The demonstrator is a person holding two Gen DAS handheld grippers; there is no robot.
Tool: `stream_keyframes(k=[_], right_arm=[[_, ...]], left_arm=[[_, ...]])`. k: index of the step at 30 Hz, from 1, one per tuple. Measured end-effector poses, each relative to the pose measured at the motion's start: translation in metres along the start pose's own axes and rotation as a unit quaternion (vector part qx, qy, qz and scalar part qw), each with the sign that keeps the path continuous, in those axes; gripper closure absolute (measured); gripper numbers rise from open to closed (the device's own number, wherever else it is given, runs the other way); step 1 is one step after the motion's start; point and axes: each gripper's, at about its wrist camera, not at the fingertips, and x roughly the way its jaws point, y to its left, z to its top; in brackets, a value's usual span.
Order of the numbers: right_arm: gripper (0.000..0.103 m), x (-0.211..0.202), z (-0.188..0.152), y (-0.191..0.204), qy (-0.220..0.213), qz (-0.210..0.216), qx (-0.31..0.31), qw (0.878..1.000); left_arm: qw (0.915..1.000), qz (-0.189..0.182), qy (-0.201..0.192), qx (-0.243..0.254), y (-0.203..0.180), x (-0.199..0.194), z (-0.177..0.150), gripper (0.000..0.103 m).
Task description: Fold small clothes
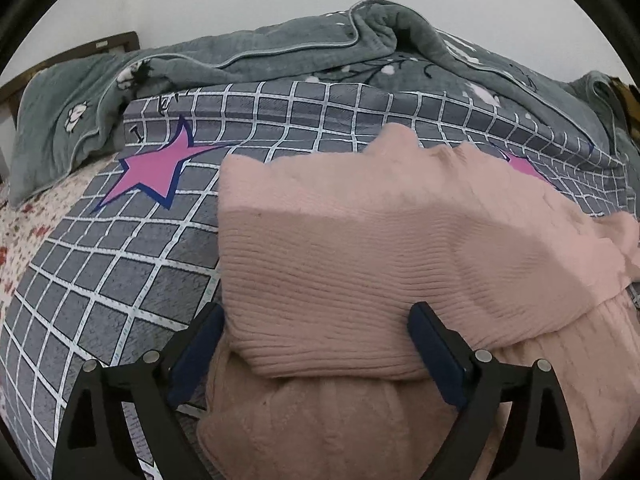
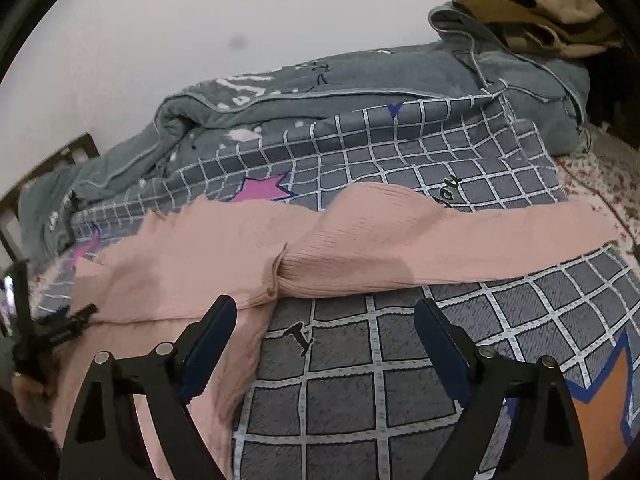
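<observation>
A pink knit sweater [image 1: 360,240] lies spread on the checked bedspread [image 1: 120,280]. In the left wrist view one ribbed part is folded over the body, and its rounded fold edge [image 1: 320,360] sits between the fingers of my left gripper [image 1: 318,316]. That gripper is open, its blue pads standing beside the fold. In the right wrist view the sweater [image 2: 208,256] lies at the left and one long sleeve [image 2: 500,236] stretches flat to the right. My right gripper [image 2: 325,308] is open over bare bedspread just in front of the sleeve, its left finger [image 2: 216,328] over the sweater's edge.
A grey fleece blanket [image 1: 320,48] is bunched along the back of the bed against a white wall. Brown folded cloths [image 2: 540,16] rest on it at the far right. A wooden headboard [image 1: 80,52] stands at the left. A floral sheet [image 1: 24,232] shows at the sides.
</observation>
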Motion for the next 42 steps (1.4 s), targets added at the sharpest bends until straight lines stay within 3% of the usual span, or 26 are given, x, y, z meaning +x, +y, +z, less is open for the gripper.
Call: stream_keyframes(k=[8, 17, 42], right_arm=[[0.013, -0.008, -0.002, -0.006, -0.003, 0.01, 0.002, 1.0], [0.014, -0.009, -0.006, -0.004, -0.005, 0.021, 0.0, 1.0], [0.019, 0.018, -0.011, 0.05, 0.01, 0.027, -0.069, 0.997]], left_arm=[[0.9998, 0.019, -0.007, 0.007, -0.006, -0.004, -0.003, 0.008], [0.9998, 0.016, -0.007, 0.004, -0.005, -0.004, -0.003, 0.008], [0.9998, 0.019, -0.008, 0.006, -0.006, -0.004, -0.002, 0.008]])
